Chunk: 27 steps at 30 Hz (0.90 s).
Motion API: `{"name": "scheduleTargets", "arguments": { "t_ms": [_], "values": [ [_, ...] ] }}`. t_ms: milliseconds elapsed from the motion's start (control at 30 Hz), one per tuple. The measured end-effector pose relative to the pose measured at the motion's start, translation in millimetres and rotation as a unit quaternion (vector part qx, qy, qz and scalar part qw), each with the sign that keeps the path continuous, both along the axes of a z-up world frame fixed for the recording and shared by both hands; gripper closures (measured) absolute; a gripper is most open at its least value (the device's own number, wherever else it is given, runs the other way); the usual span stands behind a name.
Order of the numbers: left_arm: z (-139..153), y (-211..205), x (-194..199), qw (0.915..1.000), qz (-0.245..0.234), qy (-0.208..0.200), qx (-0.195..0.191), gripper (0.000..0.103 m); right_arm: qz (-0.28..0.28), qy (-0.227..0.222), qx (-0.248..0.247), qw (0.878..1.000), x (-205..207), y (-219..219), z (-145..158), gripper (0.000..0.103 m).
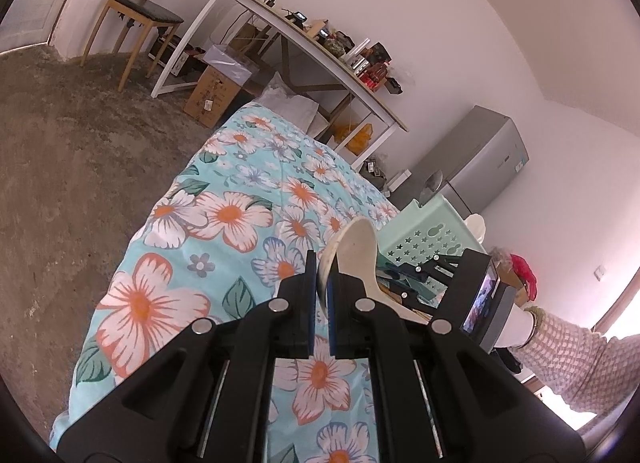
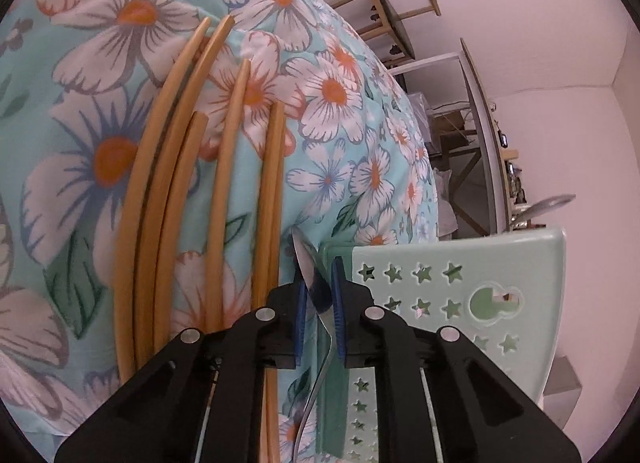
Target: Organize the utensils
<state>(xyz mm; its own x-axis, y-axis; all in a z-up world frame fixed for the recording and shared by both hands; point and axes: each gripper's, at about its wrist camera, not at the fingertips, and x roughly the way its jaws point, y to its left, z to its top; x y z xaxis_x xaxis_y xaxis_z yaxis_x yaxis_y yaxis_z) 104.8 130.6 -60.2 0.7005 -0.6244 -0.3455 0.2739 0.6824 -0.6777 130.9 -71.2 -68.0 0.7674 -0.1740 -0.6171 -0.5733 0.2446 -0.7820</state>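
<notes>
The left gripper is clenched on a cream spoon: its blue pads pinch the edge of the bowl, and the handle runs down to the right behind the right finger. The spoon hangs above the floral cloth, just left of the mint basket. The basket has star-shaped holes in its wall and stands at the right side of the cloth; a metal utensil sticks up from its far end. The right gripper shows beside the basket's near side, held by a gloved hand in a checked sleeve.

In the right wrist view, the right gripper grasps a metal spoon, bowl up between the pads, its thin handle curving down between the fingers. This spoon is just left of the basket, touching or nearly touching its green corner edge; I cannot tell which. To the left, several bamboo chopsticks lie side by side on the cloth, pointing away. A grey utensil rises above the basket's far rim.
</notes>
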Motion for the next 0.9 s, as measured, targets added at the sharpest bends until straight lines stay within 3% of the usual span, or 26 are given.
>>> {"name": "scheduleTargets", "arguments": {
  "t_ms": [300, 467, 600, 700, 900],
  "values": [
    [2.3, -1.5, -1.4, 1.0000, 0.004, -0.003, 0.002, 0.099, -0.030, -0.032, 0.070, 0.997, -31.4, -7.2, 45.6, 0.096],
    [9.9, -7.1, -3.7, 0.9999, 0.003, -0.010, 0.011, 0.099, -0.064, -0.071, 0.130, 0.987, -49.7, -17.2, 84.3, 0.097],
    [23.4, -13.7, -8.6, 0.9995, 0.003, -0.025, 0.020, 0.099, -0.097, -0.104, 0.188, 0.972, -62.5, -31.2, 115.7, 0.098],
    [34.7, -16.3, -13.7, 0.9990, 0.004, -0.038, 0.024, 0.099, -0.129, -0.129, 0.242, 0.953, -75.9, -47.8, 141.1, 0.099],
    [65.2, -25.5, -22.9, 0.9966, 0.006, -0.073, 0.038, 0.099, -0.165, -0.158, 0.313, 0.922, -99.5, -78.2, 163.5, 0.100]
  ]
}}
